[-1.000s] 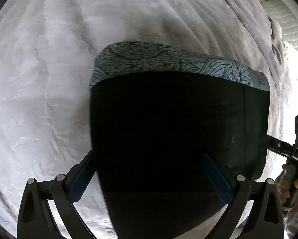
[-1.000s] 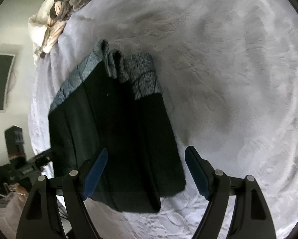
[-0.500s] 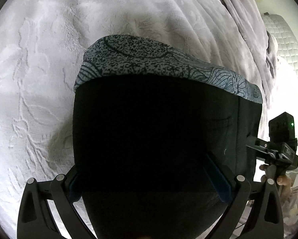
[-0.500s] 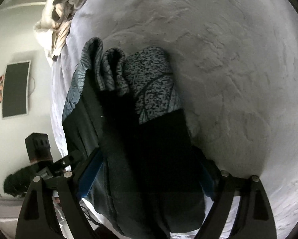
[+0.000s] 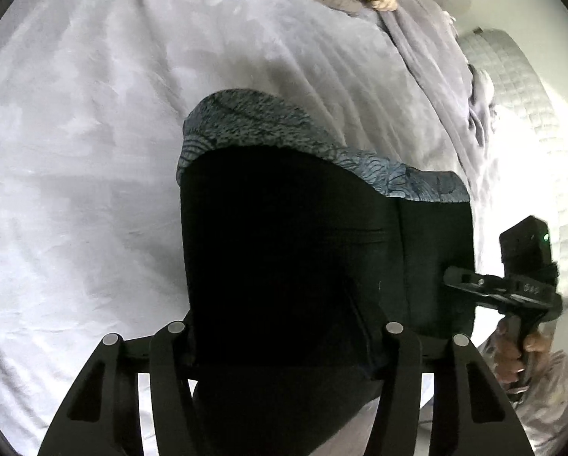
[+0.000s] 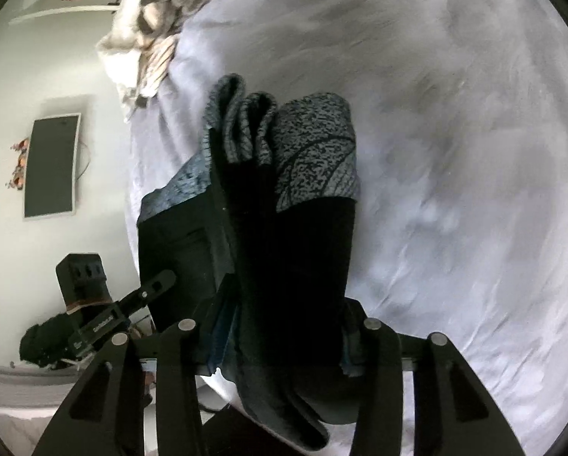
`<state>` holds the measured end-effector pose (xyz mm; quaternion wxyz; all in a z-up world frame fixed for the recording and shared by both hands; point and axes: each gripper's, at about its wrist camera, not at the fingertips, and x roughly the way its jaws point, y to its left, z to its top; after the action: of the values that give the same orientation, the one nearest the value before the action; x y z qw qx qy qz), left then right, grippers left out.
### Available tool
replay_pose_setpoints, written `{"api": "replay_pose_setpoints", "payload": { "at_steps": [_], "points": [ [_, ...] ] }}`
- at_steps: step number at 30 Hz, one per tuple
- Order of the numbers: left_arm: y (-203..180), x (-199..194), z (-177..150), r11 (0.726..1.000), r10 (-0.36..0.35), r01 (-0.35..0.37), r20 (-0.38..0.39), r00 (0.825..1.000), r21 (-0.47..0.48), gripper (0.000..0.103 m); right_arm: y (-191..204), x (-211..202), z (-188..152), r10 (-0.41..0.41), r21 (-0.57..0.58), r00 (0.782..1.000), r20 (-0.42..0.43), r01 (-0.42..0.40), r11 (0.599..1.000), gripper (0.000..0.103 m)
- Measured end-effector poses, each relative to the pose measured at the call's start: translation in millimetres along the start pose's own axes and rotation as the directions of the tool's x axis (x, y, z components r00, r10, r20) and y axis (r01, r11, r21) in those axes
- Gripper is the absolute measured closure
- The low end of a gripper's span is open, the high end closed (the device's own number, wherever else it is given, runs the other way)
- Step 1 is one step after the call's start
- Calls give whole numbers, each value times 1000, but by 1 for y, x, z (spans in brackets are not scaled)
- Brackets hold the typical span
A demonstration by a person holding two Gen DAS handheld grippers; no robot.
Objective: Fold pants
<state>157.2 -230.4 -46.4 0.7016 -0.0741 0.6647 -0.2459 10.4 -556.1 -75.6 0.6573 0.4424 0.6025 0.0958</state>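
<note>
Since the earlier frame both grippers have clamped onto the folded pants. Left gripper and right gripper grasp its near end. Pale bedspread lies beneath; a wall screen hangs left. Patterned waistband points away.

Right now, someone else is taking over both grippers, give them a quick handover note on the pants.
Left gripper: shut on the pants, at one near corner of the folded bundle.
Right gripper: shut on the pants at the other near corner, where several layers are bunched.
The pants hang between both grippers above the pale bedspread, patterned waistband at the far end.
Done: the pants are already folded into layers and gripped.
Left: probably lay the bundle flat on the bedspread, finish any last fold, then release both grippers.
</note>
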Motion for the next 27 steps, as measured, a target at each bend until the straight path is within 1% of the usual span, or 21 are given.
{"api": "replay_pose_setpoints", "payload": {
  "at_steps": [3, 4, 8, 11, 13, 14, 15, 16, 17, 18, 19, 21, 23, 24, 25, 27],
  "points": [
    [11, -21, -13, 1000, 17, -17, -1, 1000, 10, 45, 21, 4, -26, 11, -8, 1000, -5, -11, 1000, 55],
    [20, -32, -21, 1000, 26, -26, -2, 1000, 10, 45, 25, 7, -33, 13, -8, 1000, -4, -13, 1000, 55],
    [40, -51, -44, 997, 75, -74, -15, 997, 10, 45, 46, 29, -67, 12, -10, 1000, -19, -12, 1000, 55],
    [60, -61, -61, 994, 100, -101, -16, 995, -30, 45, 56, 50, -89, 1, -9, 999, -37, -1, 1000, 55],
    [74, -62, -71, 991, 125, -125, -9, 992, -55, 45, 60, 64, -95, -17, -9, 999, -46, 17, 1000, 55],
    [80, -60, -74, 989, 136, -136, -9, 991, -62, 44, 63, 72, -99, -36, -13, 998, -50, 35, 999, 55],
    [85, -54, -76, 986, 150, -151, -15, 989, -66, 41, 67, 80, -101, -53, -19, 997, -52, 52, 998, 55],
    [92, -47, -80, 981, 178, -179, -27, 984, -73, 40, 68, 87, -103, -75, -29, 996, -56, 74, 997, 55],
    [97, -43, -82, 978, 191, -193, -35, 981, -77, 38, 69, 96, -105, -119, -46, 991, -61, 116, 992, 54],
    [100, -39, -83, 976, 199, -202, -37, 979, -83, 31, 67, 100, -106, -145, -54, 987, -62, 142, 988, 51],
    [103, -39, -84, 974, 209, -210, -24, 978, -87, 28, 66, 104, -106, -173, -60, 983, -61, 170, 984, 49],
    [105, -39, -85, 968, 241, -241, 1, 970, -66, 18, 63, 108, -104, -226, -62, 973, -46, 223, 973, 33],
    [105, -40, -85, 961, 274, -273, 6, 962, -32, 14, 60, 108, -104, -283, -75, 958, -36, 280, 957, 28],
    [106, -41, -85, 958, 286, -285, 6, 958, -27, 14, 60, 107, -106, -301, -81, 953, -34, 297, 951, 24],
    [107, -46, -85, 952, 304, -304, 13, 953, -29, 14, 62, 105, -106, -318, -86, 948, -30, 315, 945, 23],
    [109, -56, -85, 943, 333, -331, 33, 942, -40, 14, 66, 95, -110, -400, -110, 917, -6, 397, 911, 23]
  ]
}}
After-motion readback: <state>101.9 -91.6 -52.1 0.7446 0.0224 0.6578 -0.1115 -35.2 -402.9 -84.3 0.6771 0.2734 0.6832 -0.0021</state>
